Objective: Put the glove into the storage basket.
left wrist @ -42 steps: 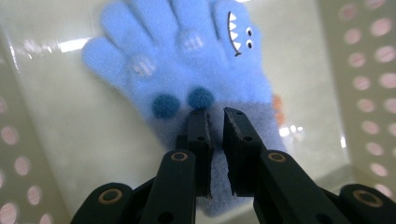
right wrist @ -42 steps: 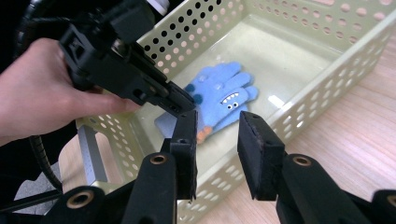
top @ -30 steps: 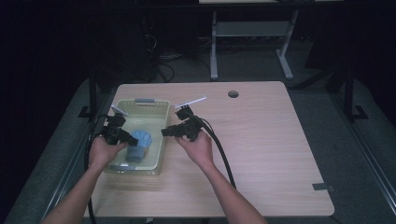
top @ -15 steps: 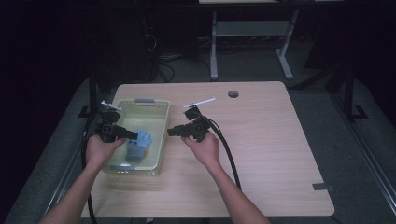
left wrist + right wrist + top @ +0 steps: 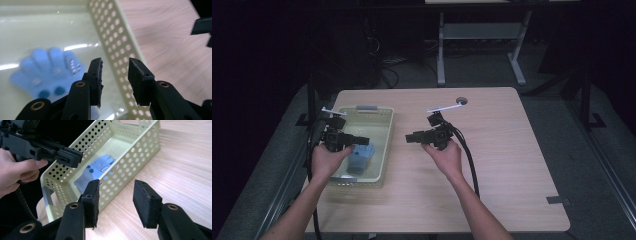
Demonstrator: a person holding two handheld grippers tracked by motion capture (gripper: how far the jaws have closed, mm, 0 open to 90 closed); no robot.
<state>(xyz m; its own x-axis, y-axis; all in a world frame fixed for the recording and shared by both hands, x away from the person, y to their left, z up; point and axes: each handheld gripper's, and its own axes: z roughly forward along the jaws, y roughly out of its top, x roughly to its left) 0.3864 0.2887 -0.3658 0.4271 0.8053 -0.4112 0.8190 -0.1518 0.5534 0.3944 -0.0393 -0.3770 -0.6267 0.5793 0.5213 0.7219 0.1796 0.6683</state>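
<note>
Both grippers' jaws apart (empty).

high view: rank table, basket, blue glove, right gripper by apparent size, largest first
1. table
2. basket
3. right gripper and blue glove: look much alike; the gripper sits nearer the camera and the left gripper hides part of the glove, so unranked.

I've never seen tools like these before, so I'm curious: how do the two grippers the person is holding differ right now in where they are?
The left gripper hangs over the pale green perforated basket, above the blue glove lying inside; the right gripper is over the bare wooden table, outside the basket. The left gripper points toward the basket's right wall, while the right gripper points back at the basket from its other side. Both are open and hold nothing, and each trails a black cable.
</note>
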